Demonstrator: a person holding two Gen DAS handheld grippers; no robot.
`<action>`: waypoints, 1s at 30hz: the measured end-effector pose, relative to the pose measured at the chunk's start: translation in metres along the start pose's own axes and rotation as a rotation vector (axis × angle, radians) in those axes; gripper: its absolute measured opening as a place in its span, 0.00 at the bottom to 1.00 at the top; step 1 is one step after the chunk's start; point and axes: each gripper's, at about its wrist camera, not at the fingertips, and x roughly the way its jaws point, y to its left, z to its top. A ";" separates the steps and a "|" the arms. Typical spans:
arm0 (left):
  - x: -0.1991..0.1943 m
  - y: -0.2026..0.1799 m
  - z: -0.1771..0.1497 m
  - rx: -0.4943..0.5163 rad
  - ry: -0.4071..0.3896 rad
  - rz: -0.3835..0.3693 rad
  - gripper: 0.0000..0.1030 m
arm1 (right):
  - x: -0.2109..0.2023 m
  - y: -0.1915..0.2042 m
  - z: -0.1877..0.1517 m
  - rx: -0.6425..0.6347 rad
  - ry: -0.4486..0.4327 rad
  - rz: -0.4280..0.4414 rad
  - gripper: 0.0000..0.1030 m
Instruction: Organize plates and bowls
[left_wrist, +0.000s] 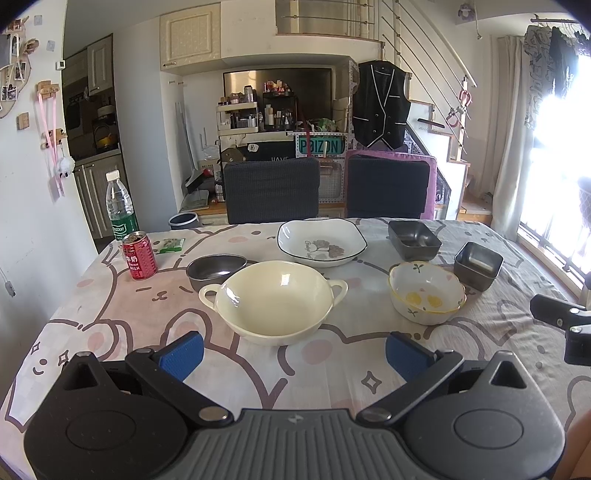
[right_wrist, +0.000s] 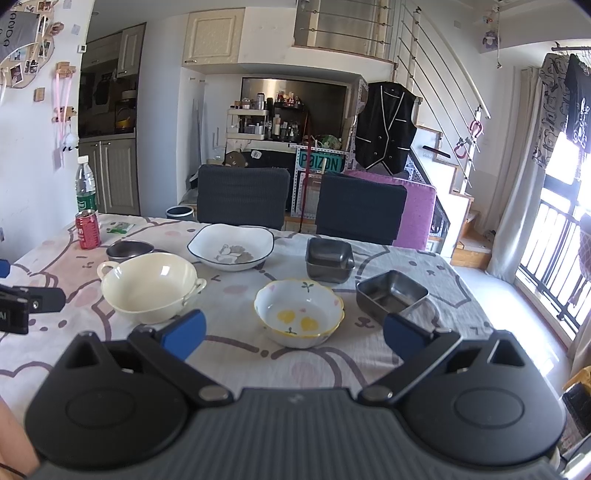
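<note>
A cream two-handled bowl (left_wrist: 273, 301) (right_wrist: 147, 286) sits just ahead of my open left gripper (left_wrist: 293, 352). A small flowered bowl with a yellow rim (left_wrist: 426, 295) (right_wrist: 299, 312) lies right in front of my open right gripper (right_wrist: 293, 334). Behind stand a white square plate with a dark rim (left_wrist: 321, 242) (right_wrist: 231, 245), a dark round bowl (left_wrist: 216, 267) (right_wrist: 129, 250) and two square metal dishes (left_wrist: 413, 238) (left_wrist: 478, 264) (right_wrist: 328, 258) (right_wrist: 391, 293). Both grippers hold nothing.
A red drink can (left_wrist: 139, 254) (right_wrist: 88, 230), a water bottle (left_wrist: 120, 205) and a green packet (left_wrist: 170, 245) stand at the table's far left. Two dark chairs (left_wrist: 271, 190) (left_wrist: 388, 188) face the far edge. The tablecloth (left_wrist: 325, 376) has a cartoon print.
</note>
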 end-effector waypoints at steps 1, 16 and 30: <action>0.000 0.000 0.000 0.000 0.000 0.000 1.00 | 0.000 0.000 0.000 0.000 0.000 0.000 1.00; 0.000 0.000 0.000 -0.002 0.001 0.000 1.00 | 0.001 0.001 -0.001 0.000 0.002 0.000 1.00; 0.000 0.000 0.001 -0.009 0.002 -0.005 1.00 | 0.006 0.000 -0.005 0.017 0.011 0.004 1.00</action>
